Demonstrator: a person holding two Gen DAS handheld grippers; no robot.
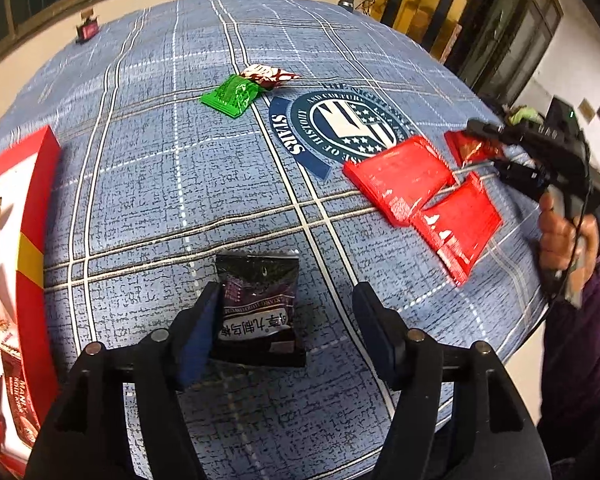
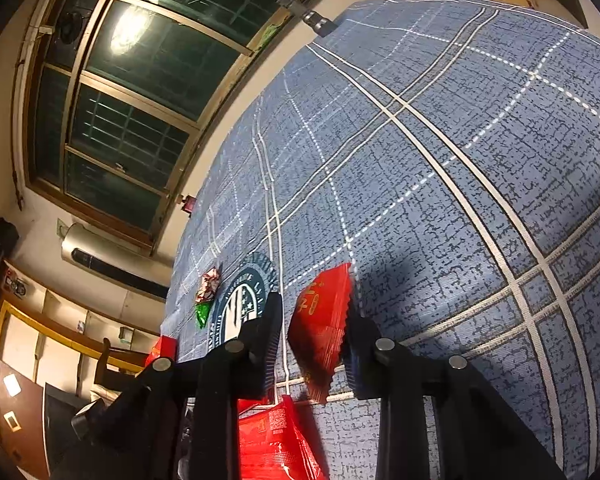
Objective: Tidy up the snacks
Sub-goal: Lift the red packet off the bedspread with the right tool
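Observation:
A dark purple snack packet (image 1: 260, 304) lies flat on the blue plaid tablecloth between the fingers of my left gripper (image 1: 286, 300), which is open and not touching it on the right side. Two red packets (image 1: 400, 180) (image 1: 460, 224) lie at the right. My right gripper (image 1: 488, 146) shows there with a red packet (image 1: 474, 148) between its fingers. In the right wrist view the right gripper (image 2: 314, 320) has its jaws set apart with that red packet (image 2: 320, 328) between them, leaning on the right finger. Whether it is gripped I cannot tell.
A green packet (image 1: 230, 96) and a red-white packet (image 1: 268, 74) lie near the table's middle, beside a round navy emblem (image 1: 340, 124). A red box (image 1: 20, 240) with snacks stands at the left edge. A small red item (image 1: 87, 30) sits far back left. Another red packet (image 2: 272, 440) lies below the right gripper.

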